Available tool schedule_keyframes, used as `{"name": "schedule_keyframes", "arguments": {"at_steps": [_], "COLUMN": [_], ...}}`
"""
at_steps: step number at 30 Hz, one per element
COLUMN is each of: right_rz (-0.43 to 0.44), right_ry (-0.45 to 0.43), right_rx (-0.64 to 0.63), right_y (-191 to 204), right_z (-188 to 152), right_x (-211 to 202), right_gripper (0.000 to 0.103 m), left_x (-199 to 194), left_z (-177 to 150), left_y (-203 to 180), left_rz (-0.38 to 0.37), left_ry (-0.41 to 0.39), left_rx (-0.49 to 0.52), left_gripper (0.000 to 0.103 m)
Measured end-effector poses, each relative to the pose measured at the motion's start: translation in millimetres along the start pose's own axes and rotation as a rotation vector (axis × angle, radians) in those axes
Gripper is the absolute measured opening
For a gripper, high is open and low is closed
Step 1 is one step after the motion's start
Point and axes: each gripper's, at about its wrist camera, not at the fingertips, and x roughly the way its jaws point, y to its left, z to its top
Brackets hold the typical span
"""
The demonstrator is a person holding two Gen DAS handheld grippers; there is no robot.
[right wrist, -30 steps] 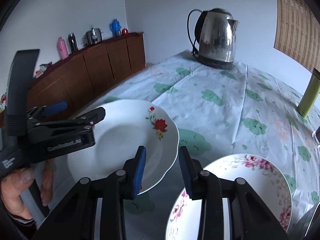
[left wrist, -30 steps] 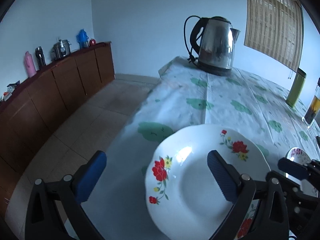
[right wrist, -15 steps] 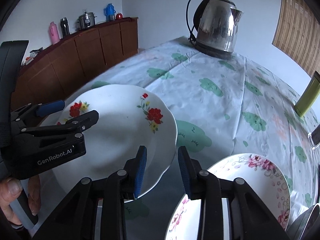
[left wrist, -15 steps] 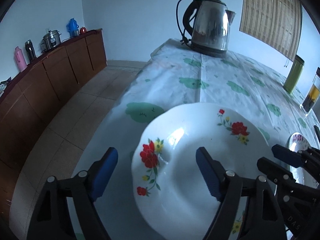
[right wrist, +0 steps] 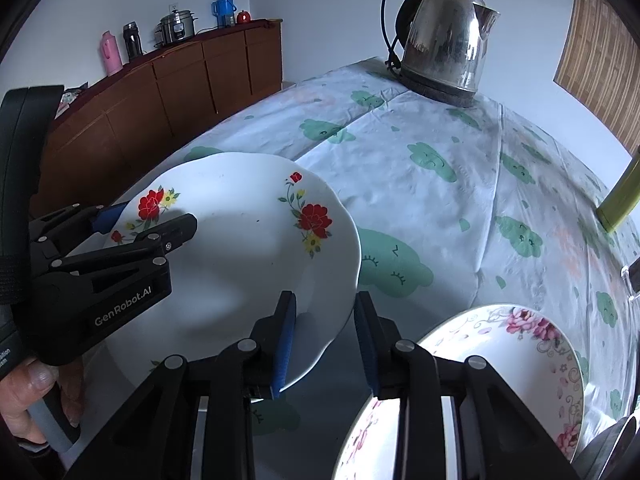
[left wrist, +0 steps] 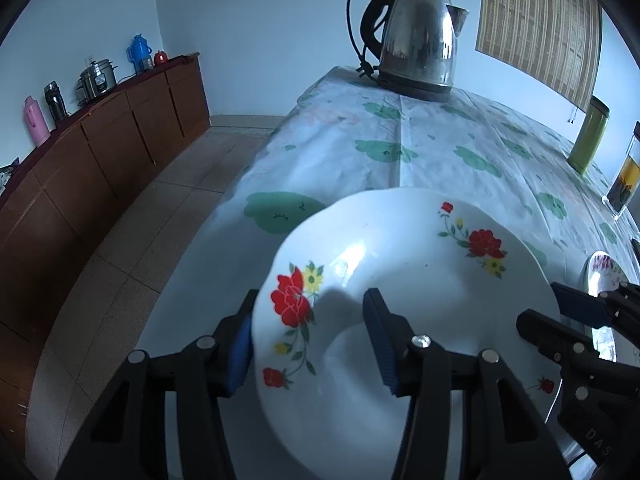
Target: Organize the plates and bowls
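A white plate with red flowers [left wrist: 404, 300] lies at the table's near left corner; it also shows in the right wrist view [right wrist: 248, 256]. My left gripper [left wrist: 308, 344] straddles the plate's left rim, one finger under it and one on top, the jaws still a little apart. In the right wrist view the left gripper [right wrist: 144, 220] reaches over the same rim. My right gripper [right wrist: 324, 340] is open at the plate's right edge, its left pad touching the rim. A second plate with pink flowers [right wrist: 500, 368] lies to the right.
A steel electric kettle [left wrist: 416, 40] stands at the table's far end. A green cup [left wrist: 588, 134] and a glass jar [left wrist: 626, 180] stand at the right. The table's left edge drops to a tiled floor [left wrist: 120, 272] with a wooden sideboard [left wrist: 88, 160] beyond.
My left gripper has moved forward onto the red-flower plate's rim and its jaws have narrowed around it. The right gripper has come closer to the plate's right edge.
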Motion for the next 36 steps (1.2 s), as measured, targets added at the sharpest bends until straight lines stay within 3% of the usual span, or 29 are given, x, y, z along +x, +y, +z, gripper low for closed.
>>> {"name": "schedule_keyframes", "arguments": {"at_steps": [22,36], "right_rz": [0.062,0.095], "right_ry": [-0.053,-0.132], "right_rx": [0.054,0.086], "right_y": [-5.7,-10.0], "right_z": [-5.3,-8.1], "right_x": [-9.3,-24.1], "right_gripper": [0.03,0.03], "left_x": [-11.9,-19.9], "left_z": [0.9,2.1], "left_y": [3.8,5.7], "left_rz": [0.005,-0.017], "left_ry": [-0.069,-0.107], "left_rx": [-0.02,-0.035], "left_gripper": [0.048,0.048]}}
